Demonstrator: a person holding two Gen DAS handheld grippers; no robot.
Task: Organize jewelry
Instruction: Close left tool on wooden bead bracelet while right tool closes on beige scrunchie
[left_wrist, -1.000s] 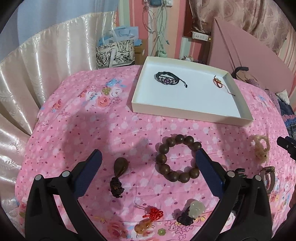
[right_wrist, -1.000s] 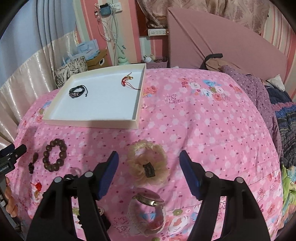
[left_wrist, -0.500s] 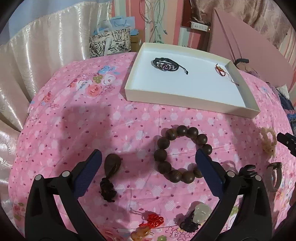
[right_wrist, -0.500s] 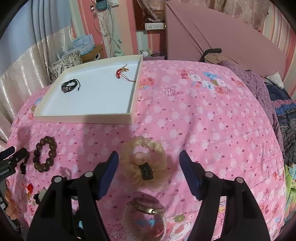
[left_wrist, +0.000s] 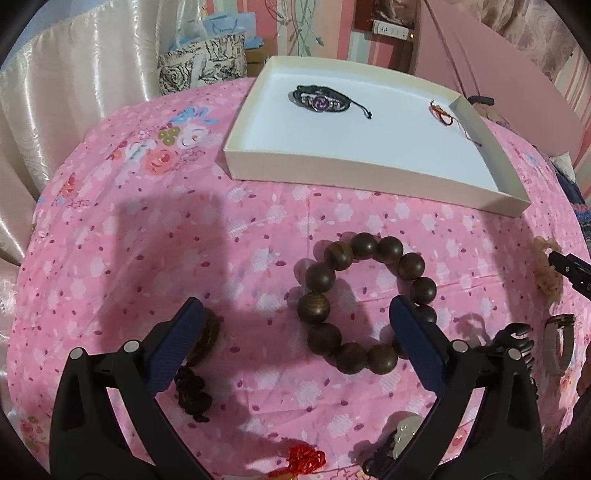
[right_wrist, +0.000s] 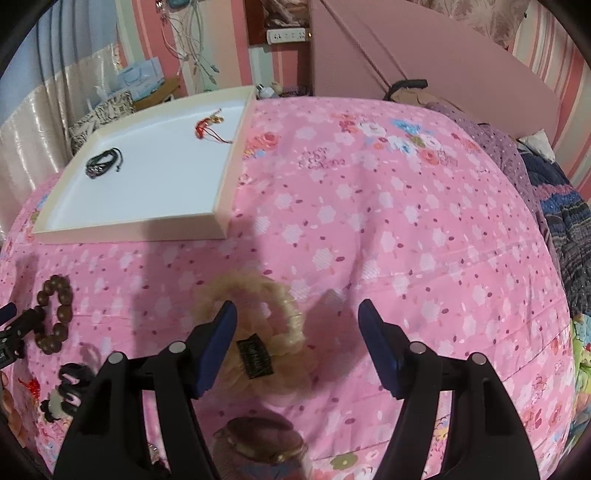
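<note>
Compared with 1 second ago, both grippers have come lower and closer to the bedspread (left_wrist: 155, 236), so the pieces look bigger in both views. The left gripper (left_wrist: 295, 328) is released, with its jaws wide apart, and now the right jaw covers the right edge of the bead bracelet (left_wrist: 360, 306), while the left jaw covers part of the brown pendant (left_wrist: 197, 373). The right gripper (right_wrist: 297, 326) is also released and wide open; its left jaw sits over the left side of the blond scrunchie (right_wrist: 266, 325), and the right jaw stands over bare cloth. Nothing is gripped yet. I judge that this means 2 pick-ups are being prepared at the same time, bracelet for the left and scrunchie for the right.

The tray (left_wrist: 369, 170) lies further ahead and already holds 2 pieces, the black bracelet (left_wrist: 321, 100) and the red cord (left_wrist: 441, 112); the rest is on the bedspread.

The bead bracelet lies flat as a ring, a little oval, with its long axis going from near-left to far-right in the left view. It has no real pointing end. The scrunchie is also a flat ring; its dark label (right_wrist: 255, 356) is on the near side, towards the camera.
</note>
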